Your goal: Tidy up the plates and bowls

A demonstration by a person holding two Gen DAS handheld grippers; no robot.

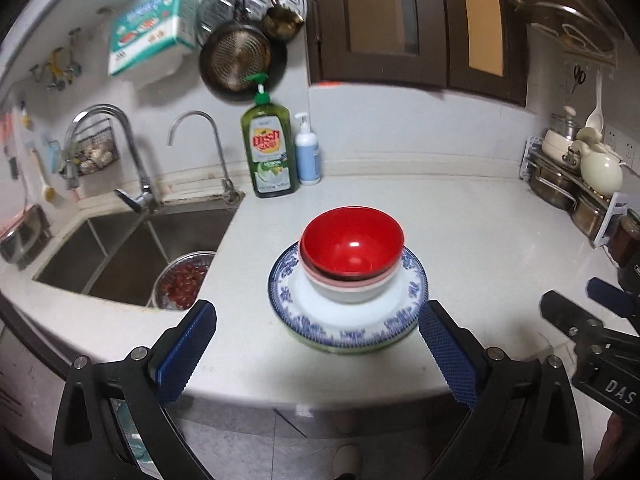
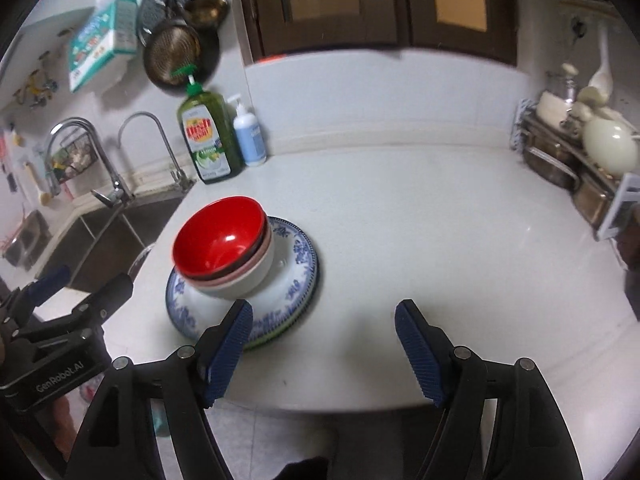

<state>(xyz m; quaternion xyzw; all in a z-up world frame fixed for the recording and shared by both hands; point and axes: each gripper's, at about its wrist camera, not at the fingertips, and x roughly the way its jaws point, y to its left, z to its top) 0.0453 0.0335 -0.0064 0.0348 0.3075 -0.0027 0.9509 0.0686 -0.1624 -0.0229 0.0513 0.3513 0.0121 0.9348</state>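
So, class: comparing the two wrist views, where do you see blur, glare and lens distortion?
Left wrist view: the stacked bowls and patterned plate are smeared by motion blur, a small glare spot sits inside the red bowl, and the counter edge bows from the fisheye. Right wrist view: similar blur on the stack, soft cabinet doors, dark vignetted corners.
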